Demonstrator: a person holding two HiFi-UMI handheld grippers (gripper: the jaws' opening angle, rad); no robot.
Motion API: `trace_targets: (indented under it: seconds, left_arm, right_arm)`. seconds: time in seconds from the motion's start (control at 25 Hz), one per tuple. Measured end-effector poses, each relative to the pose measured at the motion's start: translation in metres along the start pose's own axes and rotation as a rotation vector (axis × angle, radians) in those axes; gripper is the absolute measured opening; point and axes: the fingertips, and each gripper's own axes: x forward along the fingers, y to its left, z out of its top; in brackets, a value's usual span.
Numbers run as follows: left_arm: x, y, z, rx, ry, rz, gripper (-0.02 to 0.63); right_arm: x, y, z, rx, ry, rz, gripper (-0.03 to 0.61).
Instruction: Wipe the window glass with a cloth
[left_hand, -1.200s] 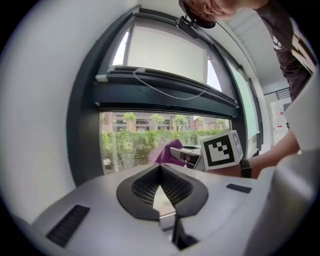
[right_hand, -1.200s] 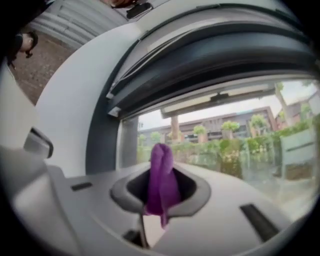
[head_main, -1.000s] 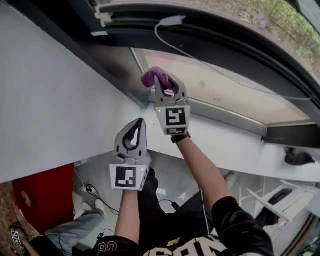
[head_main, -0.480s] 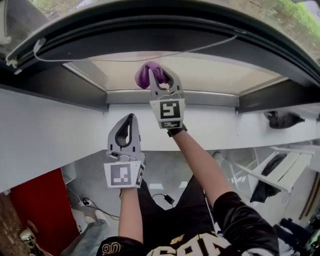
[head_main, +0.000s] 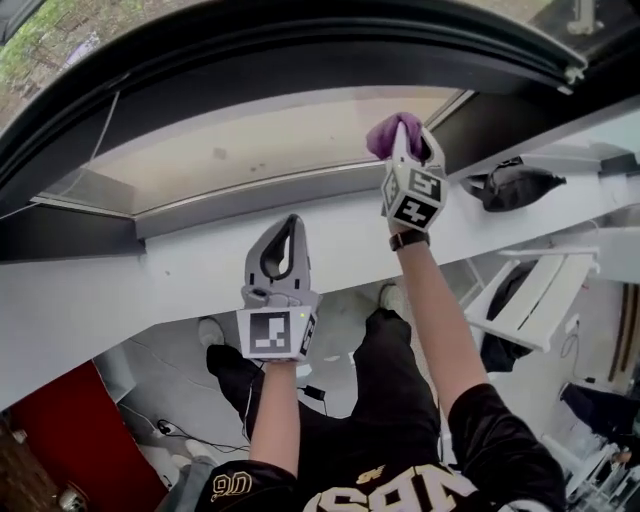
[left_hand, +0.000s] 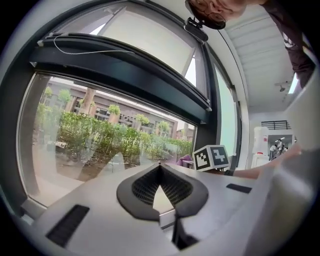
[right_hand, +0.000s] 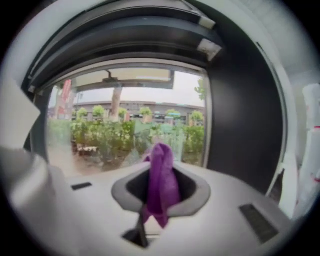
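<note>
The window glass (head_main: 270, 145) spans the top of the head view and shows trees and buildings outside (right_hand: 125, 120). A purple cloth (head_main: 388, 131) is pressed against the glass at its right end, next to the dark side frame (right_hand: 242, 115). My right gripper (head_main: 402, 128) is shut on the cloth (right_hand: 160, 182), which bulges from between the jaws. My left gripper (head_main: 290, 224) hangs lower, below the white sill (head_main: 180, 265), shut with nothing in it (left_hand: 160, 166). From the left gripper view the right gripper's marker cube (left_hand: 211, 157) shows beside the glass (left_hand: 100, 140).
A dark bag (head_main: 510, 185) lies on the sill right of the cloth. A white rack (head_main: 530, 295) stands below it. A thin cord (head_main: 105, 125) hangs across the upper frame. A red object (head_main: 60, 450) sits at the lower left by the floor.
The right gripper has carried the cloth rightward across the glass, from near the left frame to the right frame. The left gripper stays shut below the sill.
</note>
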Motion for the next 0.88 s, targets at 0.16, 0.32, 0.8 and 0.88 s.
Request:
trace_targets:
  seconds: [0.16,0.32,0.8,0.88]
  left_arm:
    - [-0.006,0.014,0.002,0.016,0.011,0.022,0.009]
    - [-0.041,0.077,0.013,0.048,0.02,0.118,0.009]
    - [-0.211,0.318,0.05,0.168,0.034,0.421,0.009]
    - [-0.227,0.332,0.052,0.162,0.043,0.425,0.009]
  right_arm:
    - [0.004,-0.025,-0.022,0.07,0.029,-0.028,0.077]
    - [-0.02,0.113,-0.019,0.046,-0.025,0.185,0.077]
    - [-0.097,0.619,-0.024,-0.053,-0.094,0.852,0.077]
    - [-0.094,0.662,-0.024,-0.047,-0.088,0.864,0.077]
